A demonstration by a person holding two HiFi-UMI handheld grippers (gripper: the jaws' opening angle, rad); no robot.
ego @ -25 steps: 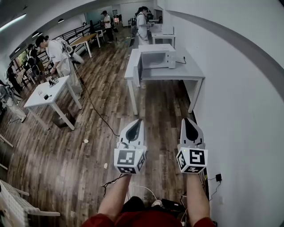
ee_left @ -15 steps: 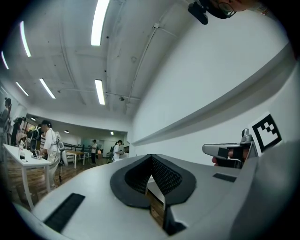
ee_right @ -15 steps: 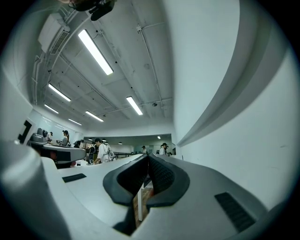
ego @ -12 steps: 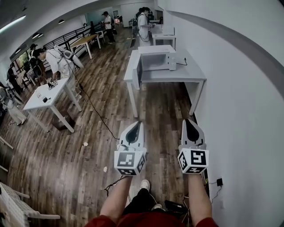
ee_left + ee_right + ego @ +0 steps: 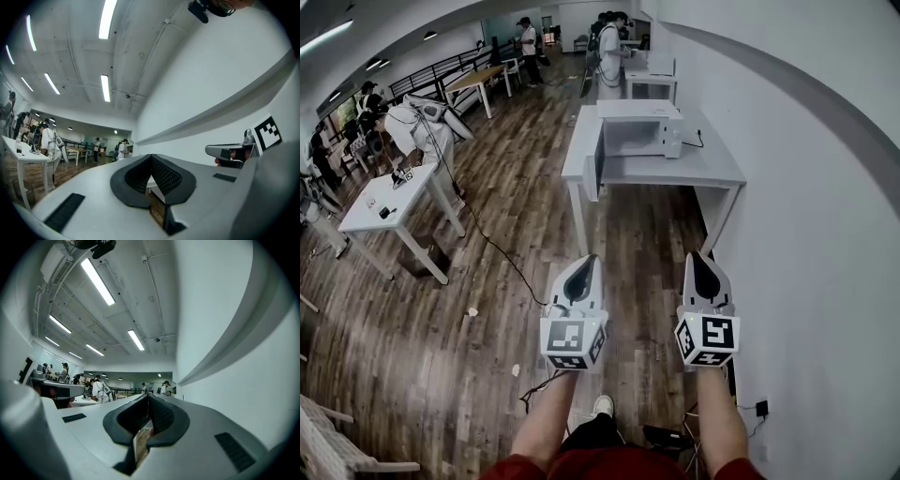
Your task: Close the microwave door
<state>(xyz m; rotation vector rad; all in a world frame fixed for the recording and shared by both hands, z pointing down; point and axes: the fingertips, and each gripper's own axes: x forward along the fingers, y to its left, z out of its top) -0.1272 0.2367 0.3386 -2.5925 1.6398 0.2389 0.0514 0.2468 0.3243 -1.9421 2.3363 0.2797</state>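
A white microwave (image 5: pixel 639 131) stands on a grey table (image 5: pixel 694 169) ahead by the wall. Its dark door (image 5: pixel 597 159) hangs open at the left, out past the table's edge. Both grippers are held side by side over the wooden floor, well short of the table and pointing toward it. My left gripper (image 5: pixel 589 259) is shut with nothing in it, its ribbed pads meeting at the tip (image 5: pixel 151 157). My right gripper (image 5: pixel 696 255) is likewise shut and empty (image 5: pixel 148 396). The microwave is not visible in either gripper view.
A white wall (image 5: pixel 825 234) runs close along the right. A white table (image 5: pixel 389 202) with a person bent over it stands at the left. A black cable (image 5: pixel 502 248) trails across the floor. More tables and people fill the far room. A plug and cords (image 5: pixel 759 408) lie near my feet.
The microwave table has come nearer and sits lower and larger in the head view as the person walks toward it. Both grippers keep their place in the view and stay shut.
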